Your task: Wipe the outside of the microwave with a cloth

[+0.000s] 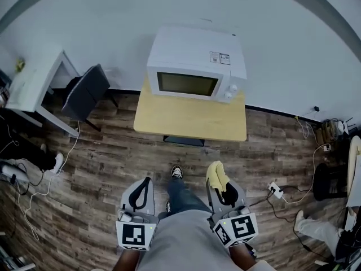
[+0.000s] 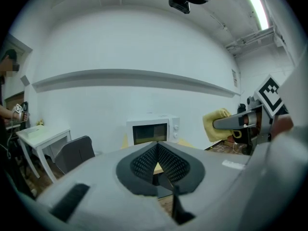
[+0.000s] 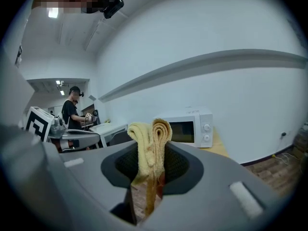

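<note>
- the left gripper [image 1: 145,186] sits low by the person's thigh, jaws brought together with nothing between them. my guess is it is parked there as the spare tool.
- the right gripper [image 3: 151,163] is on the other side of the thigh, at about the same height. its jaws are clamped on a yellow cloth [image 3: 150,137].
- the cloth is folded into a thick wad that stands up past the jaw tips, with a thin tail hanging below. held that way, the soft bulk should meet a surface before the hard jaws do (sensible for wiping).
- between the two grippers, the person's leg [image 1: 181,196] and shoe point forward over the wood floor [image 1: 101,168]. the stance faces the job squarely.
- further on is a small pale wood table [image 1: 192,124], clear of both grippers.
- the white microwave [image 1: 194,66] sits at the back of that table, door and knobs facing the person and its rear close to the wall. the top, front and sides look reachable.
- the cloth and the microwave are well apart, nearly straight ahead of the right gripper. no wiping has begun, and i judge the person must step closer first.
</note>
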